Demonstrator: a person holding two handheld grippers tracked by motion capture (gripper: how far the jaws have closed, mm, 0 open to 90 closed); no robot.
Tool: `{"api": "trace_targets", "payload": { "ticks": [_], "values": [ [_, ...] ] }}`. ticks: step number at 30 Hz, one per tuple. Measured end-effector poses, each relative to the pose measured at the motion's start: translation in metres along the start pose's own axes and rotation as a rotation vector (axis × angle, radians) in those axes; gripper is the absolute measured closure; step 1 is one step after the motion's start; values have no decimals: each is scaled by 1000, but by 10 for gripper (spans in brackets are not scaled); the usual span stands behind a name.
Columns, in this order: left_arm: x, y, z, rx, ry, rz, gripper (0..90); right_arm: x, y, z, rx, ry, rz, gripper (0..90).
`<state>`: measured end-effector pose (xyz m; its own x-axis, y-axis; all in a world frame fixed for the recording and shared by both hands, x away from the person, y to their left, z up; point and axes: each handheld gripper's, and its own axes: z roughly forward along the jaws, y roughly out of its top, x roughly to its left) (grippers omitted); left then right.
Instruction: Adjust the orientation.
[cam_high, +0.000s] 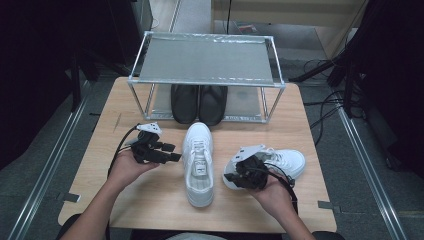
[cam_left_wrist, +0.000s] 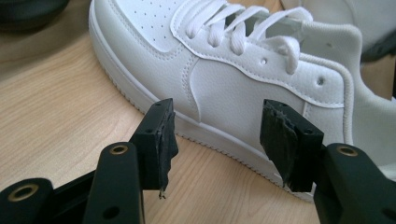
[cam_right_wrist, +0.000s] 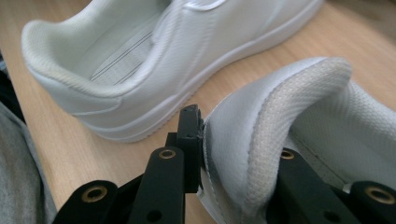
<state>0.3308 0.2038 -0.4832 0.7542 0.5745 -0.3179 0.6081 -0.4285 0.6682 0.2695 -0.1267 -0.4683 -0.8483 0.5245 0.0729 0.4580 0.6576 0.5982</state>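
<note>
a: how's the right gripper?
b: clamped on the heel collar of the near-right white sneaker; padded, soft, probably light, so the heel rim suits.
a: the left gripper?
b: jaws apart, empty, beside the middle sneaker: smooth white leather, laced, stiff sole, before the rack.
</note>
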Motion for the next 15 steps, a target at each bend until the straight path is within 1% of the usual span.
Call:
{"api": "trace_targets", "payload": {
  "ticks": [1, 3, 4, 5, 7, 8, 10, 11, 12, 15],
  "values": [
    [1, 0, -1, -7, 5, -4, 457, 2, 0, 3, 4, 6, -11, 770],
    [4, 1, -3, -15, -1, -14, 457, 7, 0, 9, 17, 16, -19, 772],
    [5, 1, -4, -14, -2, -16, 457, 9, -1, 11, 28, 15, -11, 774],
    [6, 1, -4, -17, 0, -20, 457, 10, -2, 13, 33, 15, -17, 776],
    [6, 2, -3, -19, 0, -20, 457, 10, -4, 16, 36, 27, -9, 778],
    [6, 3, -3, -20, 0, -15, 457, 9, -5, 16, 34, 37, 3, 780],
    [5, 4, -2, -14, -6, -8, 457, 4, -8, 15, 10, 71, 33, 782],
    [5, 5, -1, -11, -7, -6, 457, 3, -8, 14, 8, 81, 42, 782],
    [5, 5, 0, -5, -7, -1, 457, 3, -9, 15, 5, 80, 37, 782],
    [5, 6, 2, -5, -11, 0, 457, 7, -9, 17, 28, 69, 25, 779]
  ]
}}
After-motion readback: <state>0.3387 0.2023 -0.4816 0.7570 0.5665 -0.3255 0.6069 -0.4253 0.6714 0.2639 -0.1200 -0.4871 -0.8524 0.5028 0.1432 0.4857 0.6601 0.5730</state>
